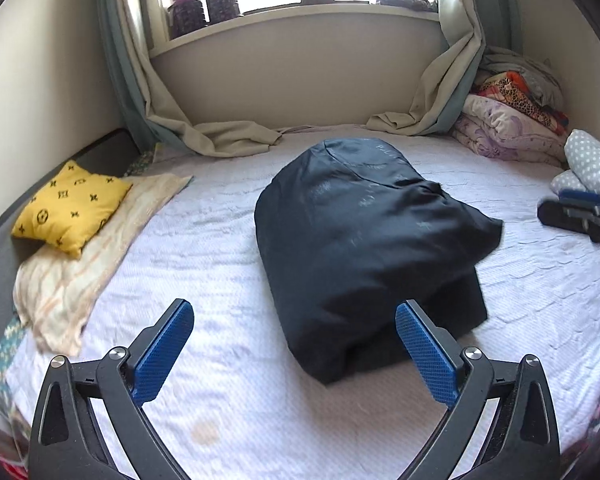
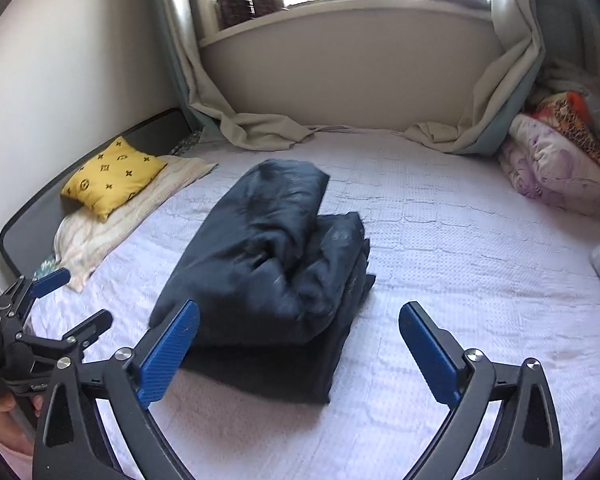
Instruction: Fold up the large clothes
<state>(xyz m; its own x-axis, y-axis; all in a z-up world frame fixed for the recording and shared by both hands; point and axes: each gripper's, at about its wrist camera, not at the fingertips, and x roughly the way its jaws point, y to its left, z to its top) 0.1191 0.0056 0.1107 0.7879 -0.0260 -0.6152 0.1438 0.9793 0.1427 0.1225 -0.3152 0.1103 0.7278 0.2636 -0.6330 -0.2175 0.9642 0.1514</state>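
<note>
A dark navy garment [image 1: 360,248] lies folded into a thick bundle in the middle of the white bed [image 1: 204,240]; it also shows in the right wrist view [image 2: 268,268]. My left gripper [image 1: 294,312] is open and empty, its blue pads just short of the bundle's near end. My right gripper [image 2: 299,314] is open and empty, its left pad [image 2: 168,356] in front of the bundle's near left corner. The right gripper also shows at the right edge of the left wrist view [image 1: 580,216], and the left gripper at the left edge of the right wrist view [image 2: 52,304].
A yellow patterned pillow [image 1: 72,206] lies on a cream towel [image 1: 72,276] at the bed's left edge. Folded blankets [image 1: 512,128] are stacked at the far right corner, with a polka-dot cloth [image 1: 592,168] nearby. Curtains [image 1: 228,136] drape onto the bed below a window sill with jars [image 1: 204,6].
</note>
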